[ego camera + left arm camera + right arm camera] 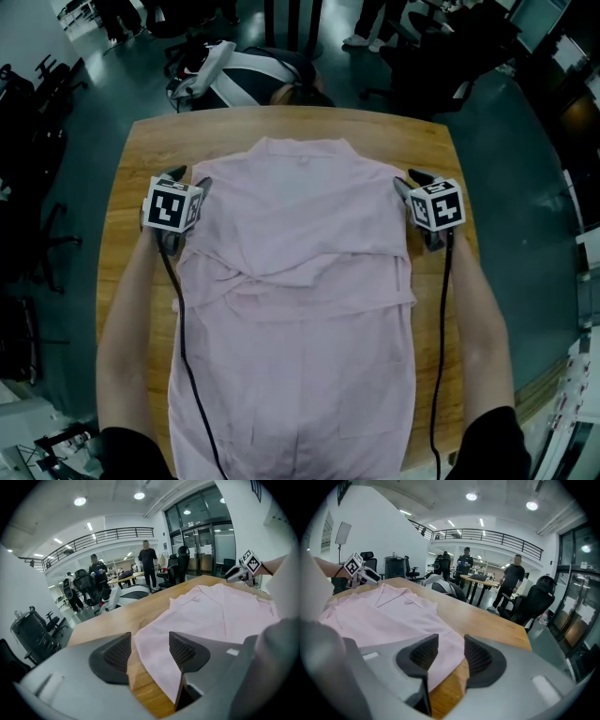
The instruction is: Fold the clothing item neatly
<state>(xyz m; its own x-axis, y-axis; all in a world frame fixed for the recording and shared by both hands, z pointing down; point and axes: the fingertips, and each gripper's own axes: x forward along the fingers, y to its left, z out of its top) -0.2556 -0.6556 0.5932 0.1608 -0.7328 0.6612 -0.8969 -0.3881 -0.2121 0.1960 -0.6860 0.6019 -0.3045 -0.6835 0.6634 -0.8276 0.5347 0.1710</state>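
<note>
- Head view: pink shirt (300,281) is lying flat on the wooden bench (127,159), collar far, sleeves tucked across the middle. Left gripper (187,178) and right gripper (409,178) are flanking its shoulders, probably to keep folds square.
- Left gripper view: jaws are standing apart, ribbed pads clear of the thin, soft cloth edge between them.
- Right gripper view: same, jaws are gaping and gripping nothing; shirt corner is draping limp on smooth wood.

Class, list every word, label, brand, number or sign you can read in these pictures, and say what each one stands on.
No readable text in any view.
Left marker cube and right marker cube: black-and-white square patterns only, no letters or digits.
Pink shirt: no print visible.
</note>
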